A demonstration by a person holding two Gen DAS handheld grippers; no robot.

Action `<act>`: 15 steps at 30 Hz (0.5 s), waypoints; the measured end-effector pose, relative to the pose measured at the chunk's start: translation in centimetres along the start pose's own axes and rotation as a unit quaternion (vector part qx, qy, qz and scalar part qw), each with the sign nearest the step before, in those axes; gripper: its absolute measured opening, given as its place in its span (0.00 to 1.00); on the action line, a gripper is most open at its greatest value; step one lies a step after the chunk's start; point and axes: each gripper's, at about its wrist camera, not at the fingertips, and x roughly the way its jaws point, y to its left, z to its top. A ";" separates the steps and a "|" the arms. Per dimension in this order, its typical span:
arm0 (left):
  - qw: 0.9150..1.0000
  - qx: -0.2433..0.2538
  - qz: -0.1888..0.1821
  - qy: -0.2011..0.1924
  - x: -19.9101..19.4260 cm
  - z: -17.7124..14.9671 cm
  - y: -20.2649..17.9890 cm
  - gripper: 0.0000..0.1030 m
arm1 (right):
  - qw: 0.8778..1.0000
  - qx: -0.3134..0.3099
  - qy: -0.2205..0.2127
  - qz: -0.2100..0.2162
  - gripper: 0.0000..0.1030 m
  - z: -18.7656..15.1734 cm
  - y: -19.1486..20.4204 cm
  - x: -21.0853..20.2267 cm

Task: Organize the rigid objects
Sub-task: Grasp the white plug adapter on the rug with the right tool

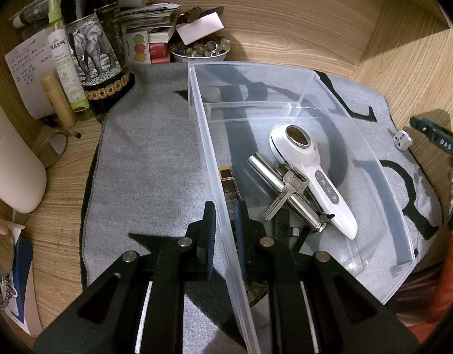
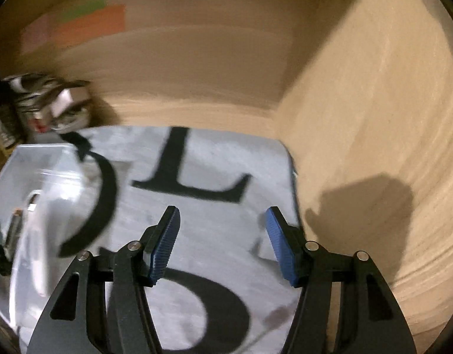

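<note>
Two hand-held grippers are at work over a grey mat (image 1: 149, 153) printed with large black letters, spread on a wooden table (image 1: 300, 23). The left hand-held gripper (image 1: 226, 236) is clamped on the left wall of a clear plastic bin (image 1: 338, 97), one blue pad outside the wall and the other inside it. The bin rests on the mat and serves as the landmark for the rest.

Inside the bin, toward its near end, lie a white handheld device (image 1: 315, 174) with a round metal head and buttons on its handle, a shiny metal cylinder (image 1: 282, 188) just left of it, and a bunch of keys (image 1: 288, 188) lying across the cylinder. Left of the cylinder, against the gripped wall, sits a small dark case with gold trim (image 1: 229, 185), partly hidden by the gripper finger. The far compartment of the bin, beyond a low divider, holds nothing visible.

Right of the bin, near the mat's edge, sits a small white adapter-like cube (image 1: 402, 139). Beyond the bin's far left corner stand a dark bottle with an elephant label (image 1: 93, 50) and a bowl of glass marbles (image 1: 200, 50).

The right hand-held gripper (image 2: 223, 242) hovers over the mat to the right of the bin, its blue pads apart with nothing between them; its view is blurred.
</note>
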 end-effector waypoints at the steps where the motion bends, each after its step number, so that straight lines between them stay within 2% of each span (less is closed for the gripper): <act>1: 1.000 -0.001 0.000 0.000 0.0 0.0 0.0 0.12 | 1.000 0.002 0.005 -0.006 0.55 -0.3 -0.4 0.4; 15: 1.000 -0.001 -0.001 0.002 0.0 0.1 -0.1 0.12 | 0.998 0.018 0.039 -0.035 0.54 -1.4 -2.6 4.5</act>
